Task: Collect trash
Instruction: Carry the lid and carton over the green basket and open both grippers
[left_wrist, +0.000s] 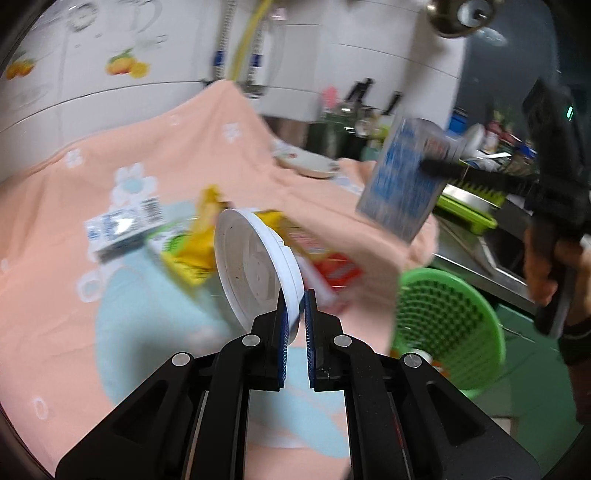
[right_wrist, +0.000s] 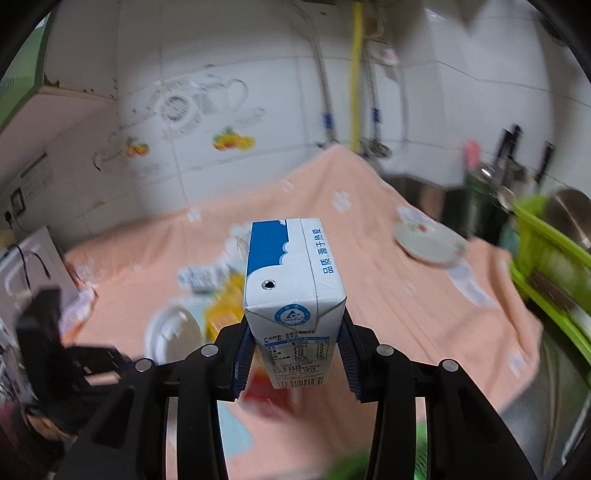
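- Left gripper (left_wrist: 295, 314): nearly closed, pinching the rim of a white plastic lid (left_wrist: 255, 266); lid lifted on edge above the peach cloth (left_wrist: 55, 258).
- Lid judged light, thin and fairly stiff; smooth rim likely slippery. Rim pinch sound, though liable to pivot if swung fast.
- Right gripper (right_wrist: 295, 354): closed about halfway across the side faces of a blue-and-white milk carton (right_wrist: 293, 295), held clear of the cloth, straw hole facing the camera.
- Carton judged light, probably empty, walls soft enough to dent. Best taken across the flat sides near the folded end, as now; hard squeeze inadvisable.
- Remaining trash on the cloth: second small carton (left_wrist: 122, 229), yellow wrapper (left_wrist: 195, 243), red-and-white packet (left_wrist: 328, 273), all lying close together behind the lid.
- Wrapper and packet judged flimsy and crinkly; better pinched at a raised edge or fold.
- Green perforated basket (left_wrist: 447, 325) just off the cloth's edge, between the two grippers; probable receptacle.
- White plate (left_wrist: 310, 162) at the far side; not judged trash.
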